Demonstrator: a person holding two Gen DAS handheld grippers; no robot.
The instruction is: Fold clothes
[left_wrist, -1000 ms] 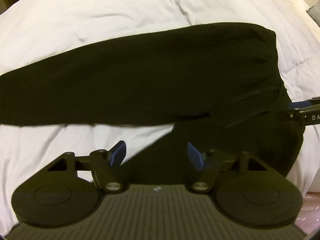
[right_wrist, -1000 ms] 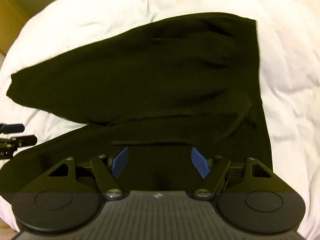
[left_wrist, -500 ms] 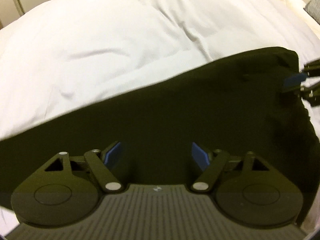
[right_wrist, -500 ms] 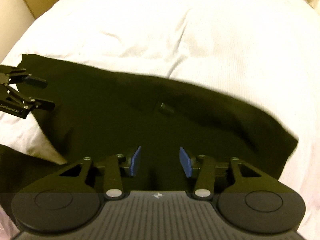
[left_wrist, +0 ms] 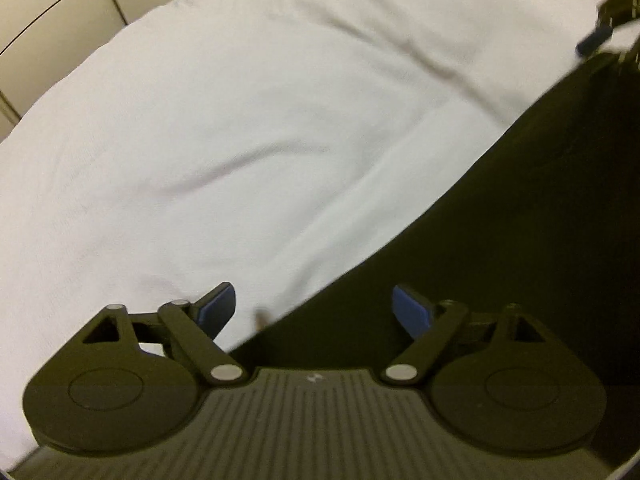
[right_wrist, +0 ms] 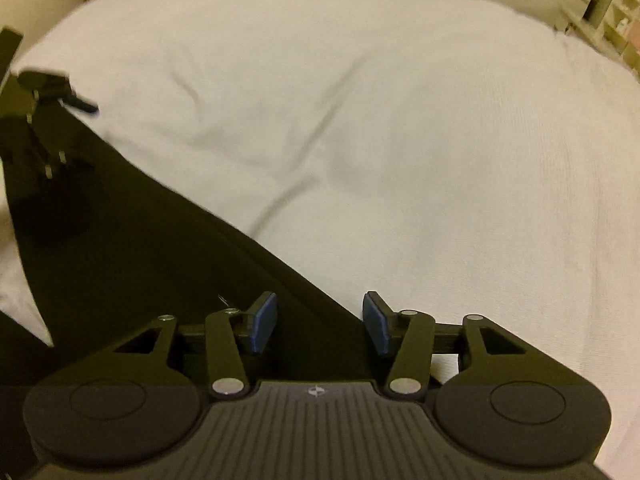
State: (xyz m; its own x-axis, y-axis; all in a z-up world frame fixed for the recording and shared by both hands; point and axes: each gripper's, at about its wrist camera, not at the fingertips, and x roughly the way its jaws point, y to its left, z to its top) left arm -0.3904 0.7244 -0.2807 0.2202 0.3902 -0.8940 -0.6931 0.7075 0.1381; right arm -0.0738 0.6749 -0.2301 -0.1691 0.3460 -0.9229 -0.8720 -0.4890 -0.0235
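Hovering over the far hem in the left wrist view, the left gripper (left_wrist: 314,308) is standing spread with nothing pinched, its jaws having just been opening, and the dark garment's (left_wrist: 500,260) edge is running diagonally between the pads across the white duvet (left_wrist: 240,140). In the right wrist view, the right gripper (right_wrist: 320,322) is likewise spread and empty, its jaws having just been opening, straddling the garment's (right_wrist: 160,260) edge. Each should be settling squarely over the hem before pinching, I judge.
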